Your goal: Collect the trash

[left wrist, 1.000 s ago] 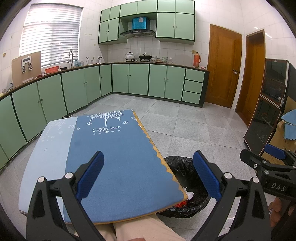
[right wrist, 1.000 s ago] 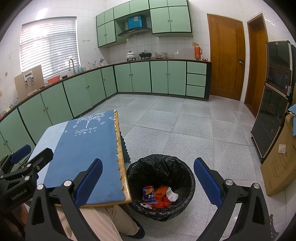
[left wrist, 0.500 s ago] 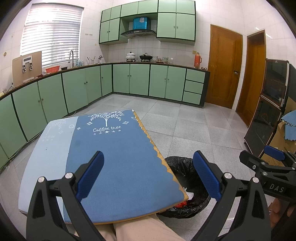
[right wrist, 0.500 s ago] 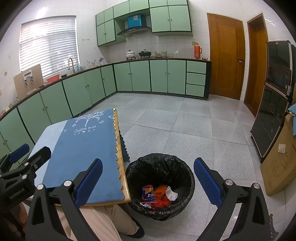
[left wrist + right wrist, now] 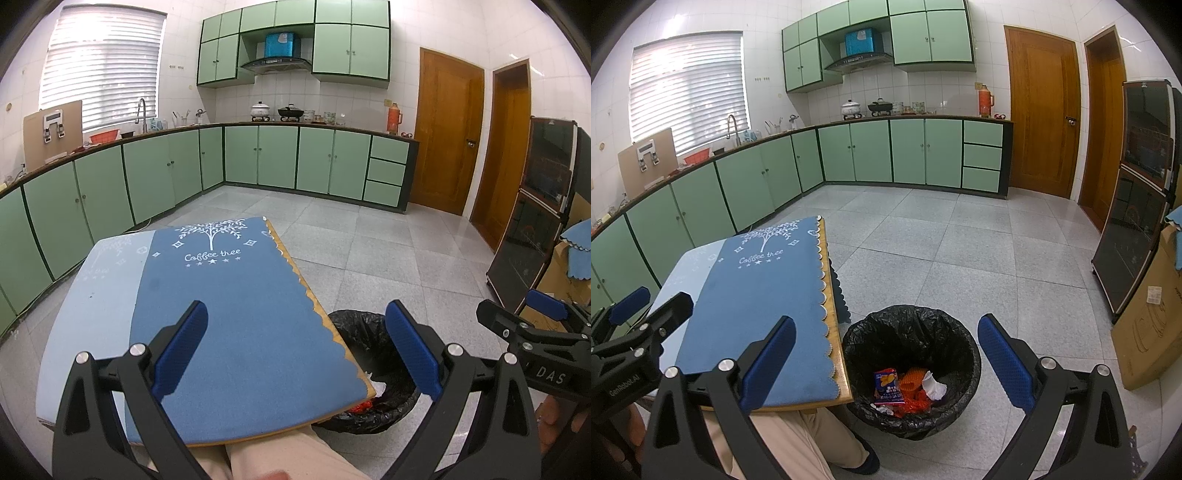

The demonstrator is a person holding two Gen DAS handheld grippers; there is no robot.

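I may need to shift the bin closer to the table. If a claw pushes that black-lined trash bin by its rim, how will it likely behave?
The trash bin holds only a few wrappers, so it is probably light and may slide on the smooth floor tiles. The loose black liner looks crinkled and floppy, so a push at the rim may just dent the plastic. Pushed high, it might tip.

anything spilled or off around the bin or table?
Nothing stands out. The trash sits inside the black-lined bin, none on the floor nearby; the blue table mat lies flat. Both grippers are open, holding nothing.
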